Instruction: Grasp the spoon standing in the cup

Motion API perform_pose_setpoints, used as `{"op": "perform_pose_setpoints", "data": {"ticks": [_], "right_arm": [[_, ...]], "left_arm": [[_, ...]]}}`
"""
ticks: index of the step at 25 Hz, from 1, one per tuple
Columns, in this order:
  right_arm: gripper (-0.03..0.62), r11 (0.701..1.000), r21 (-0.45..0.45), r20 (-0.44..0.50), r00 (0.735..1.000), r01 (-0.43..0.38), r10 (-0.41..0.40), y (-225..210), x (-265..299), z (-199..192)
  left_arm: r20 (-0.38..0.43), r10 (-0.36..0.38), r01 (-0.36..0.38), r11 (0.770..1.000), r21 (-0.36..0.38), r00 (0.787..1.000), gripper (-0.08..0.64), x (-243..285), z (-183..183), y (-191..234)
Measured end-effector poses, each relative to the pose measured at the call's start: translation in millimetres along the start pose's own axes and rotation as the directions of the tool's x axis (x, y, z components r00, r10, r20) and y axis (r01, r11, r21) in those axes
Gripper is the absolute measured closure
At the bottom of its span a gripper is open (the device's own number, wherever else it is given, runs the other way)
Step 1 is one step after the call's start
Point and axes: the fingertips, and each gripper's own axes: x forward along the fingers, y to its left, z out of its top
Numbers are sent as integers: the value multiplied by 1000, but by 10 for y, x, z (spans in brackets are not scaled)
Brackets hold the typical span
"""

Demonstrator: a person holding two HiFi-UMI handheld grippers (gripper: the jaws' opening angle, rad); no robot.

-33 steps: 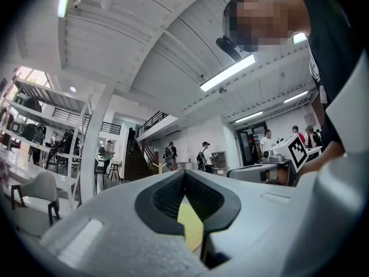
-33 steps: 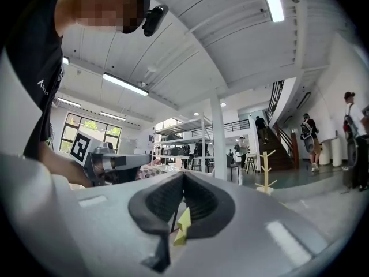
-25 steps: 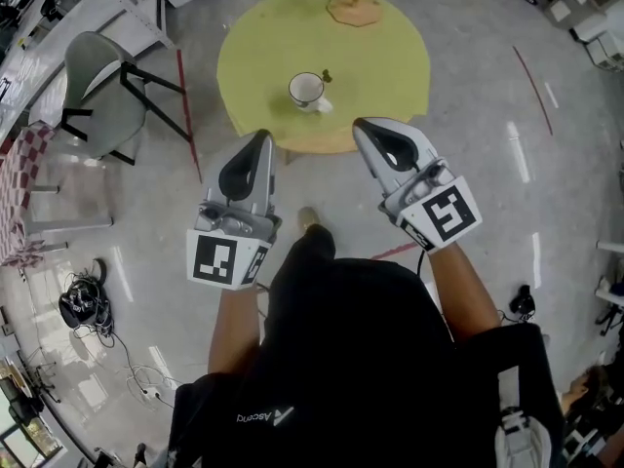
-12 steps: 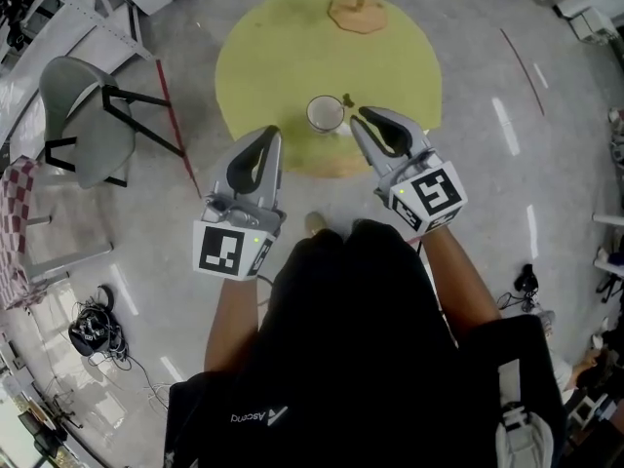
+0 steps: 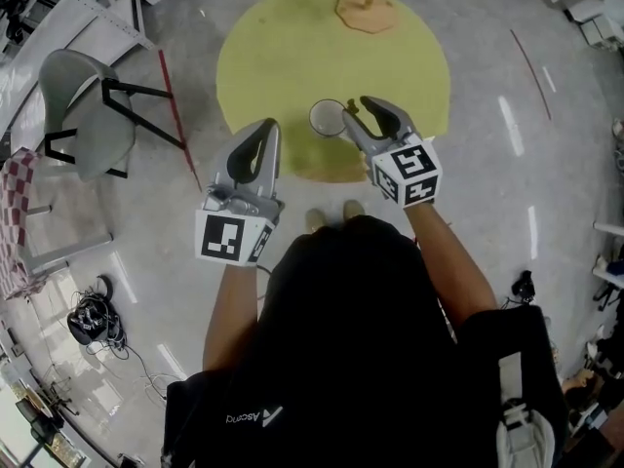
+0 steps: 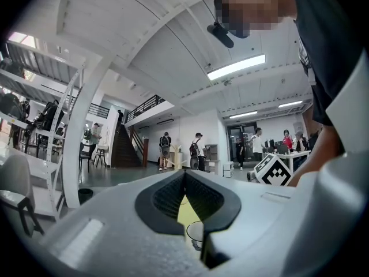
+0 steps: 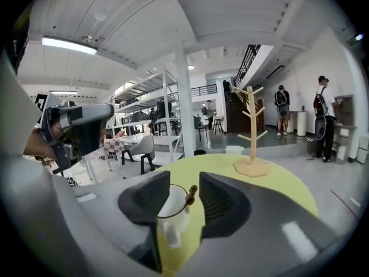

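Closer now with the right claw [image 7: 184, 192]: forward over the surface [image 5: 292, 37] to the cup [image 7: 172, 212], opening wide around the spoon [image 7: 191, 194] standing upright in it, not yet touching. Farther back with the left claw [image 5: 261, 136], pinched together, empty.

A round yellow-green table [image 5: 283, 57] stands on a glossy grey floor [image 5: 546, 203] and carries just two things, well apart from each other. A white cup [image 5: 327, 117] sits in the near half, about midway between left and right, with its handle turned to the near side. At the far edge, a little right of centre, stands a wooden stand [image 5: 367, 10] – a flat many-sided base with a branched upright post. On the floor to the left – beside the table – stands a grey chair [image 5: 83, 105] on dark legs.
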Motion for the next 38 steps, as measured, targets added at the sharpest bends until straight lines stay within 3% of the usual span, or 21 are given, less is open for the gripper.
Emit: {"op": "perform_pose_setpoints", "data": {"ticks": [10, 15, 20, 31, 38], "right_arm": [[437, 993, 102, -102, 992, -63, 74, -112, 313, -383], [532, 990, 119, -104, 990, -79, 92, -90, 366, -414], [540, 989, 111, -96, 989, -101, 111, -47, 325, -357], [540, 993, 51, 10, 994, -108, 107, 46, -47, 223], [540, 990, 16, 94, 986, -137, 135, 121, -421, 731]], "left_arm": [[-52, 30, -31, 999, -11, 998, 549, 175, -228, 17], [-66, 43, -44, 999, -18, 997, 549, 181, -285, 47], [-68, 48, -49, 999, -22, 997, 550, 180, -276, 12], [-48, 40, -41, 999, -22, 998, 549, 72, -210, -92], [-6, 45, -45, 999, -23, 999, 549, 24, 28, -143]]}}
